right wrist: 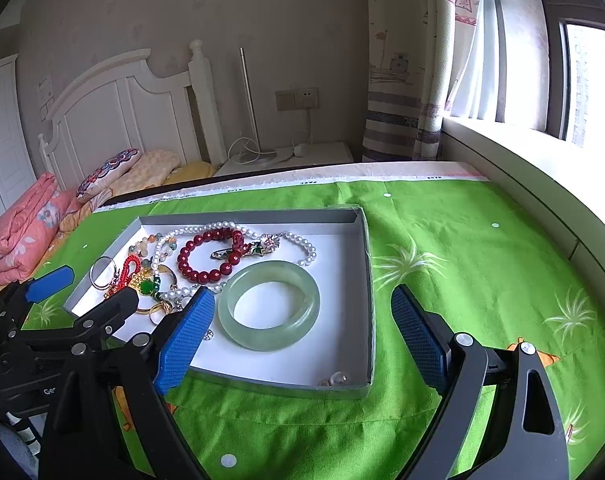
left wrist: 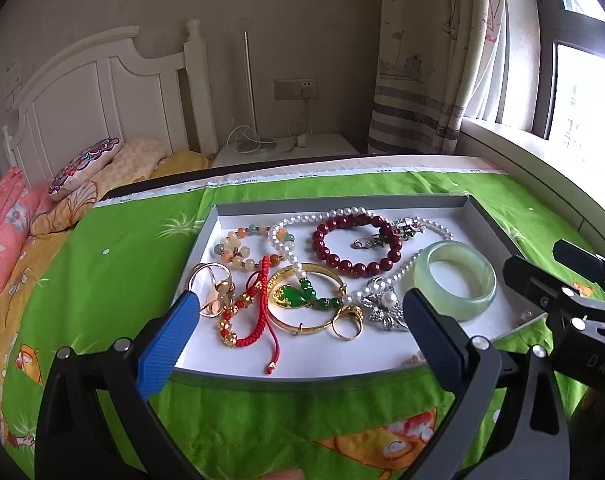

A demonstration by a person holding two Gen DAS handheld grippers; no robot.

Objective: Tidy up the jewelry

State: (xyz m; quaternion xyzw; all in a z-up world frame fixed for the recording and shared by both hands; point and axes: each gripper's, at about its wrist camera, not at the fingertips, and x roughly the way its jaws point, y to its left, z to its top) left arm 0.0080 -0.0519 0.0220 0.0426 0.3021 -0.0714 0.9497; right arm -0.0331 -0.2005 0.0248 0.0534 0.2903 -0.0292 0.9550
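Jewelry heaped in a shallow grey box (left wrist: 486,216) w/ white floor, sitting on a green printed cloth (left wrist: 114,264). Left wrist view first: left gripper (left wrist: 300,322) spread wide, ribbed blue pads either side of the pile, nothing pinched betw. them. Under it: smooth gold bangle (left wrist: 322,322), glossy green stone pendant (left wrist: 292,298), knotted red cord bracelet (left wrist: 258,316) w/ gold beads, chunky gold ring (left wrist: 348,326). Farther back, round dark-red bead bracelet (left wrist: 356,250), strand of small white pearls (left wrist: 290,250), pastel bead bracelet (left wrist: 238,250). Thick, translucent pale-green jade bangle (left wrist: 456,278) lies flat at right, sparkly silver brooch (left wrist: 384,308) just beside it. Right gripper's black frame pokes in at the right edge. Right wrist view now: right gripper (right wrist: 302,322) also wide, holding nothing; jade bangle (right wrist: 268,306) lies betw. the pads but they're apart from it, right pad out past the box wall (right wrist: 369,300) over cloth. Left gripper's blue pad (right wrist: 50,280) shows at left, over the box's left edge. Small clear bead (right wrist: 337,379) sits in the near right corner.
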